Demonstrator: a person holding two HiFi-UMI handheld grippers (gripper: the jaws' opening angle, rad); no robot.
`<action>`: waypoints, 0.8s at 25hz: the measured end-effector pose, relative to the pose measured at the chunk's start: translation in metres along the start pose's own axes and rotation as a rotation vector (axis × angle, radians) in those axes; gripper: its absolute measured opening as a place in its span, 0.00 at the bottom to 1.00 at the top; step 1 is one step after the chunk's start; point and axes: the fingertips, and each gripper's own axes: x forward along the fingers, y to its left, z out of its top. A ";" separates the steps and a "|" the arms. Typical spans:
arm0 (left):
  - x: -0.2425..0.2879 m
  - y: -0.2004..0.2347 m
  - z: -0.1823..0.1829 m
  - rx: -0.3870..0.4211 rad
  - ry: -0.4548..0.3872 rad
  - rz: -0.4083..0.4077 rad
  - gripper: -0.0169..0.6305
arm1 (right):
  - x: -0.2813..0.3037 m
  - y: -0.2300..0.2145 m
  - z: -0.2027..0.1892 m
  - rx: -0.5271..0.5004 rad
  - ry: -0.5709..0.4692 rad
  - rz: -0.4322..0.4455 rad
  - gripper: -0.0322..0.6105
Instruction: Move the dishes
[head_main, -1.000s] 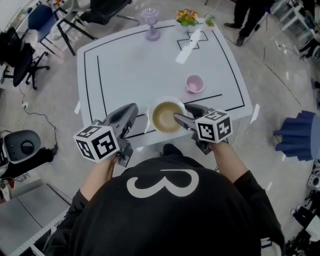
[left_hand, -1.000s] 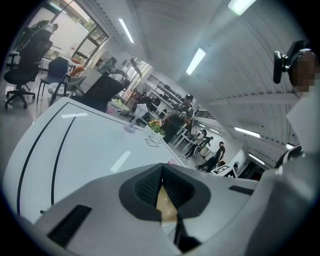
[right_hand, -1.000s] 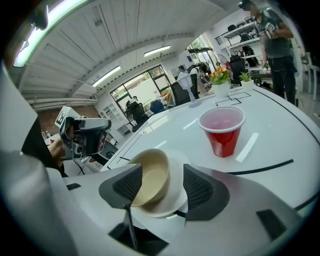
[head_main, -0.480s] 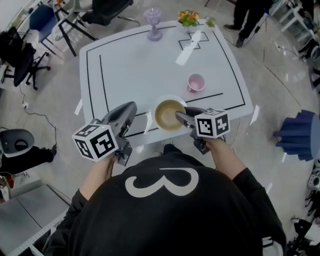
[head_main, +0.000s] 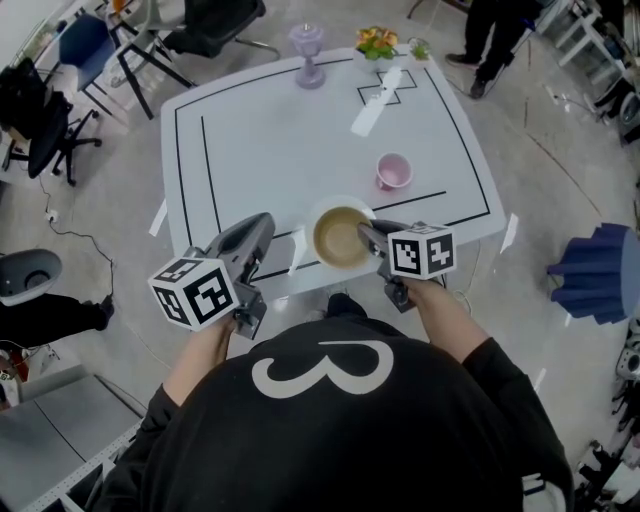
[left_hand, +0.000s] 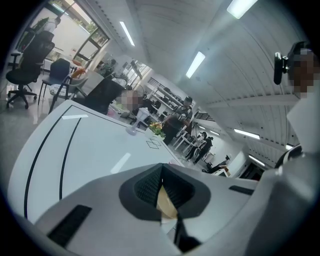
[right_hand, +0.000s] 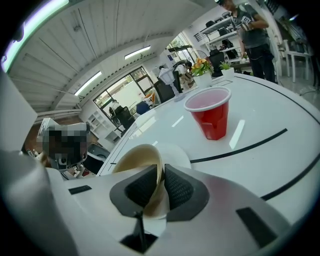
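Just closed on the near rim of the round tan ceramic bowl (head_main: 340, 237) with the right gripper (head_main: 367, 233) jaws, lower centre, near edge of white table (head_main: 260, 140). On the left gripper (head_main: 262, 226), jaws together, empty. Could tip and slip out of such a one-sided pinch once lifted.

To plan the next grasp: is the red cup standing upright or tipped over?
Upright: the red cup stands on its base on the white table, mouth up.

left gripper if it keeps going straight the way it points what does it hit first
Most likely the bare table top just ahead: the left gripper tilts slightly down over open surface. The bowl lies off to its right and the purple vase far beyond, though depth is unclear.
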 end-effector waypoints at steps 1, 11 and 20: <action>0.000 0.001 0.000 0.000 0.000 0.000 0.03 | 0.000 -0.001 0.001 0.002 -0.002 -0.006 0.13; 0.007 -0.006 -0.001 0.003 0.006 -0.014 0.03 | -0.015 -0.004 0.000 0.039 -0.041 0.001 0.10; 0.023 -0.024 0.003 0.026 0.016 -0.045 0.03 | -0.048 -0.015 0.018 0.015 -0.091 -0.019 0.10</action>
